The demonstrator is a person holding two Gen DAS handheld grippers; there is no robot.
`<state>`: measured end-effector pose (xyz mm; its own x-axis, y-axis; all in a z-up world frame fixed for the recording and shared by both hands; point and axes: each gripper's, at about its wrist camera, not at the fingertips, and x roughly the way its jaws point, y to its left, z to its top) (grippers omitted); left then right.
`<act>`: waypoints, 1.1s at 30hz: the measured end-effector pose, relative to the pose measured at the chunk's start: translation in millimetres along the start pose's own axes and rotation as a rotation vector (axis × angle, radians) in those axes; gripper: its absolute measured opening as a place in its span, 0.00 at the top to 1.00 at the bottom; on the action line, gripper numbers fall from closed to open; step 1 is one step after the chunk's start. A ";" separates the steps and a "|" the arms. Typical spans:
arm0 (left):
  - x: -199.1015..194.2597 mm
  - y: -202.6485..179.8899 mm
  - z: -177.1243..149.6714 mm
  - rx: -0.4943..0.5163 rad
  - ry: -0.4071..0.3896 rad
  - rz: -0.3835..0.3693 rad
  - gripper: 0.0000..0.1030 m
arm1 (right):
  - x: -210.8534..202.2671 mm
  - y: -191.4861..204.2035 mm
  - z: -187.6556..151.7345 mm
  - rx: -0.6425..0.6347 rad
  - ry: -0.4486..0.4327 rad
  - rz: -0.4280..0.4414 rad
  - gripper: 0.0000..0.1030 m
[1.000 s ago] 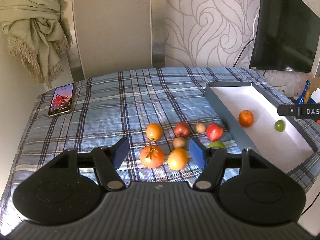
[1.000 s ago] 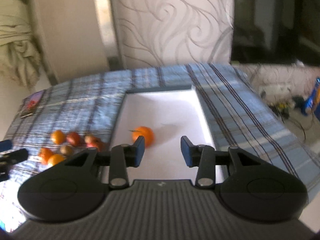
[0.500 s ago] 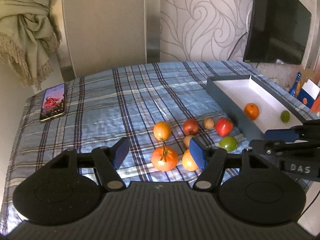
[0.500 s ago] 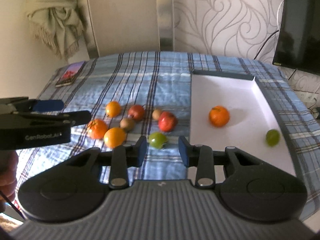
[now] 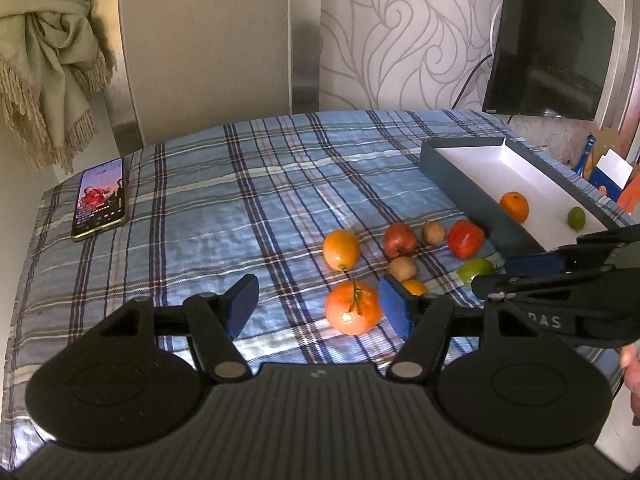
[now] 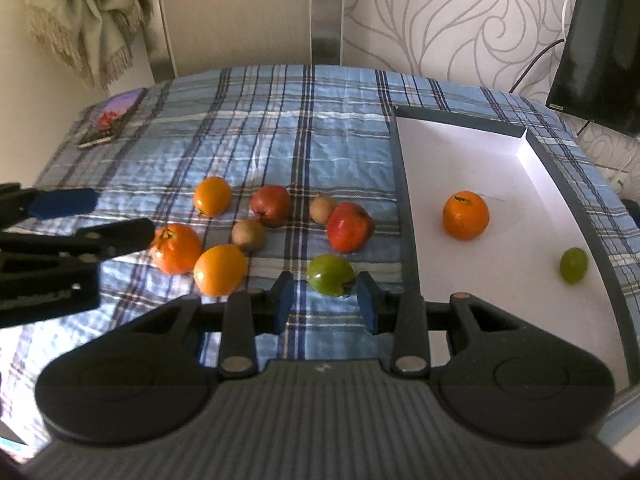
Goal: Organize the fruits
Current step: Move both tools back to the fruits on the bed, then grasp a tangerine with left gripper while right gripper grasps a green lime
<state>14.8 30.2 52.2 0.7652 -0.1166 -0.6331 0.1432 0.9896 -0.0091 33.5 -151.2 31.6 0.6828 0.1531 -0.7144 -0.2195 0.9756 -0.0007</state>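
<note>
Several fruits lie on the plaid cloth: a stemmed orange (image 5: 353, 307) (image 6: 176, 248), two more oranges (image 6: 220, 269) (image 6: 212, 196), two red fruits (image 6: 350, 227) (image 6: 270, 205), two brown kiwis (image 6: 249, 234) (image 6: 322, 208) and a green fruit (image 6: 331, 274) (image 5: 476, 269). The white tray (image 6: 472, 152) (image 5: 460, 172) holds an orange (image 6: 465, 214) and a small green fruit (image 6: 573, 265). My left gripper (image 5: 316, 304) is open, with the stemmed orange just ahead, inside its right finger. My right gripper (image 6: 325, 300) is open, the green fruit between its fingertips, untouched.
A phone (image 5: 100, 197) lies at the far left of the cloth. A television (image 5: 548, 40) hangs on the right wall. A fringed cloth (image 5: 48, 56) hangs at the back left. Boxes and a blue bottle (image 5: 588, 156) stand beyond the tray.
My right gripper swung from over the tray to the loose fruits and closed in on the green fruit. My left gripper shifted left, so the stemmed orange now sits nearer its right finger.
</note>
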 end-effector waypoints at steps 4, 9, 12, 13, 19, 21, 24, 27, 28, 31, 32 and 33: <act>3.0 3.3 -1.3 0.001 0.006 -0.018 0.31 | 9.6 1.3 0.6 -0.004 0.022 -0.020 0.64; 10.9 3.9 -2.4 -0.005 0.030 -0.043 0.31 | 18.9 2.7 1.7 -0.018 0.035 -0.043 0.65; 17.1 4.4 -2.9 -0.012 0.044 -0.051 0.31 | 22.6 6.4 2.0 -0.047 0.033 -0.057 0.64; 19.4 4.5 -3.1 -0.014 0.050 -0.053 0.32 | 23.1 7.5 1.7 -0.057 0.032 -0.057 0.63; 33.0 4.0 -4.8 -0.026 0.080 -0.076 0.36 | 20.3 5.6 0.2 -0.078 0.038 -0.052 0.70; 35.3 2.7 -5.5 -0.030 0.078 -0.085 0.36 | 18.7 4.7 0.2 -0.070 0.042 -0.041 0.70; 37.1 -0.6 -5.8 -0.030 0.078 -0.096 0.40 | 15.1 4.6 -0.3 -0.063 0.042 -0.021 0.70; 38.3 -2.7 -5.6 -0.036 0.078 -0.109 0.44 | 9.1 3.9 0.9 -0.055 0.036 0.008 0.70; 38.5 -2.9 -5.9 -0.040 0.076 -0.111 0.45 | 6.7 3.5 1.7 -0.050 0.033 0.019 0.70; 38.4 -2.0 -5.8 -0.063 0.080 -0.125 0.51 | 0.4 3.0 4.2 -0.043 0.023 0.036 0.70; 37.8 -2.6 -5.5 -0.065 0.083 -0.129 0.52 | -1.6 2.6 5.0 -0.042 0.020 0.040 0.70; 37.4 -3.7 -5.3 -0.065 0.084 -0.127 0.52 | -3.9 2.3 5.9 -0.042 0.017 0.046 0.70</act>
<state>39.6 22.6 24.4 0.6878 -0.2367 -0.6862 0.1930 0.9709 -0.1414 34.4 -148.6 38.5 0.6593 0.1943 -0.7263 -0.2792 0.9602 0.0034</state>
